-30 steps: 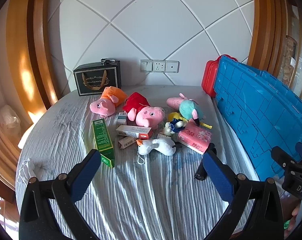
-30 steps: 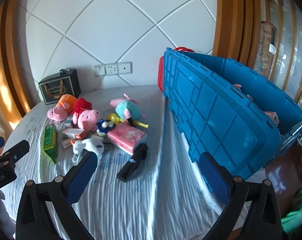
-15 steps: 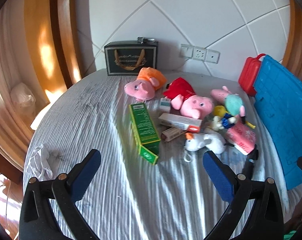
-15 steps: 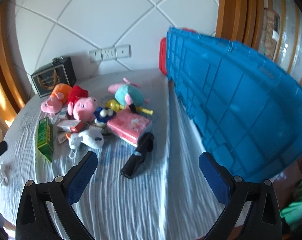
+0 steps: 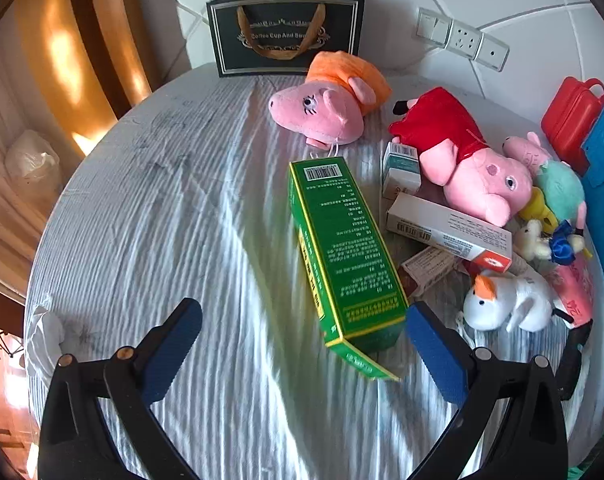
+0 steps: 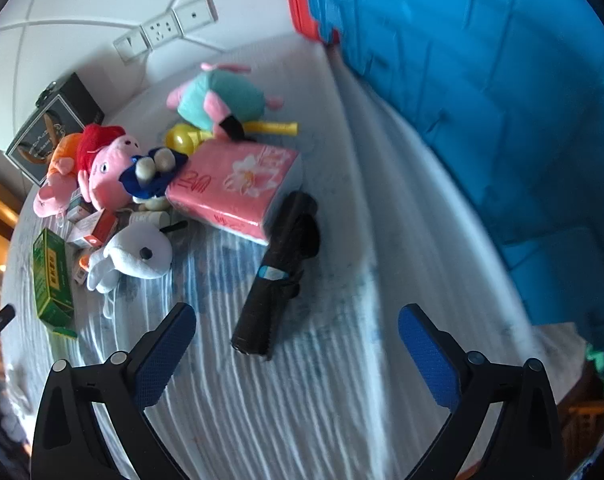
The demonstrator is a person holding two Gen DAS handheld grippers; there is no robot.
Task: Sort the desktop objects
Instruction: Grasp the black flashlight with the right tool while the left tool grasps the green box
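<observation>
My left gripper is open and hangs just above the near end of a long green box, which lies between its fingers. My right gripper is open, right before a black cylinder lying on the cloth. Behind the cylinder is a pink tissue pack. Pig plushes, one in orange, one in red and one in teal, lie further back. A white plush, a white carton and a small box lie by the green box.
A big blue crate stands at the table's right, a red case behind it. A black gift box stands against the back wall with wall sockets. The round table's cloth drops off on the left.
Both grippers have moved forward and down toward the table. The left has closed in on the green box, the right on the black cylinder. Both stay open.
</observation>
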